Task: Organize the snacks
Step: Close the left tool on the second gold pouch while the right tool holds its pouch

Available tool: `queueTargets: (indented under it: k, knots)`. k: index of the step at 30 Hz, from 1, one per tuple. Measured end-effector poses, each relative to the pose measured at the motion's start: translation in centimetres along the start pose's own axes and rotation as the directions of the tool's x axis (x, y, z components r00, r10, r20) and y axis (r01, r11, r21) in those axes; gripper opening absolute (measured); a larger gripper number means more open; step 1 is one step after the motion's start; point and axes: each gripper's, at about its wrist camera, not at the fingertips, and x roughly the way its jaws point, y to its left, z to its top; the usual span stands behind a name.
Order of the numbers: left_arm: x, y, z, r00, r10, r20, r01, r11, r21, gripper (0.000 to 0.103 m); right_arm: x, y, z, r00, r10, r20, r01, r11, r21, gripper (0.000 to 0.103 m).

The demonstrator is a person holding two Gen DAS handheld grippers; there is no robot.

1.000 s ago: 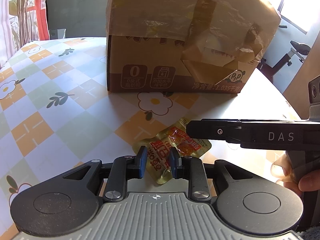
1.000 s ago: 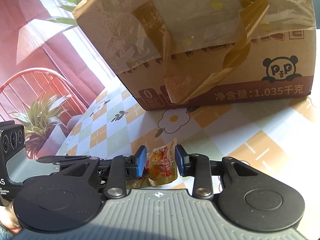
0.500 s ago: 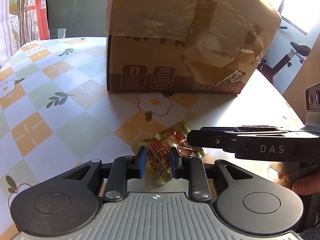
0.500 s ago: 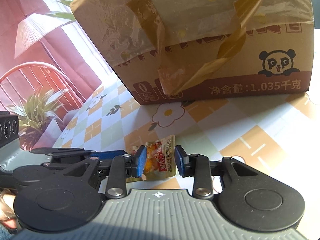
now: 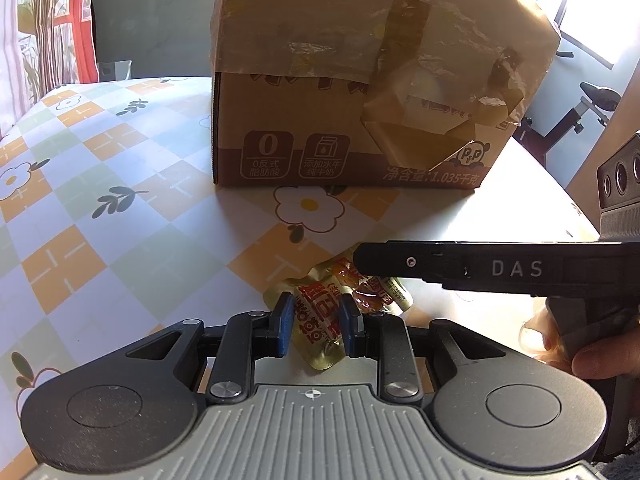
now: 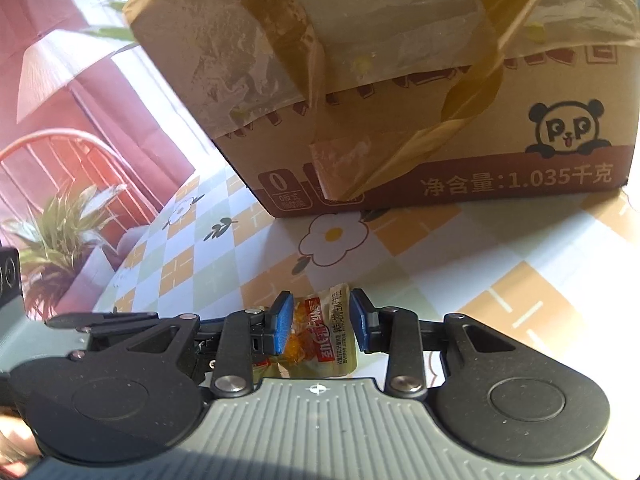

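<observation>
Foil snack packets [image 5: 320,316] overlap between both grippers; left gripper [image 5: 314,326] and right gripper [image 6: 320,326] each straddle one, pinch unclear, so lifting may drag the neighbour.

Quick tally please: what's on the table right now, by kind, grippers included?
Snack packets, gold with red print: 2 visible, overlapping, one between the left hand-held gripper's pads, one between the right hand-held gripper's pads
Cardboard boxes: 1
Hand-held grippers: 2
Total: 5
</observation>
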Motion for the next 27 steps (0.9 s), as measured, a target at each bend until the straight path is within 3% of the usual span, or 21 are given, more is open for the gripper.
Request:
queueTargets:
  k: [13,15,16,17,18,21,24,27]
  knots:
    - [0.0,-0.1,0.0,1.0,0.004,0.004,-0.004,1.0,0.013,0.027,-1.3,-1.1,-0.2,0.991,0.11,0.07,-0.117,0.986,0.115,0.035]
    - [0.0,-0.1,0.0,1.0,0.003,0.005,-0.003,1.0,0.015,0.027,-1.4,-1.3,-0.2,0.985,0.152,0.083,-0.162,0.977,0.137,0.031]
    - [0.1,-0.1,0.0,1.0,0.003,0.005,-0.003,1.0,0.015,0.027,-1.3,-1.2,-0.2,0.981,0.18,0.08,-0.189,0.972,0.136,0.022]
    - [0.0,-0.1,0.0,1.0,0.003,0.005,-0.003,1.0,0.016,0.027,-1.0,-0.8,-0.1,0.981,0.183,0.061,-0.189,0.975,0.119,0.012]
    - [0.0,-0.1,0.0,1.0,0.003,0.005,-0.003,1.0,0.016,0.027,-0.7,-0.4,-0.1,0.982,0.183,0.044,-0.186,0.978,0.099,0.009]
    - [0.0,0.1,0.0,1.0,-0.004,0.007,0.004,1.0,0.01,0.027,0.1,0.5,-0.3,0.989,0.15,0.007,-0.15,0.986,0.067,0.009]
    - [0.0,0.0,-0.1,1.0,-0.003,0.01,0.003,1.0,0.011,0.027,0.1,-0.3,-0.4,0.987,0.162,0.021,-0.164,0.981,0.107,0.009]
    - [0.0,-0.1,-0.1,1.0,-0.001,0.011,0.0,1.0,0.014,0.027,-0.1,-0.5,-0.4,0.992,0.123,0.017,-0.124,0.988,0.097,0.009]
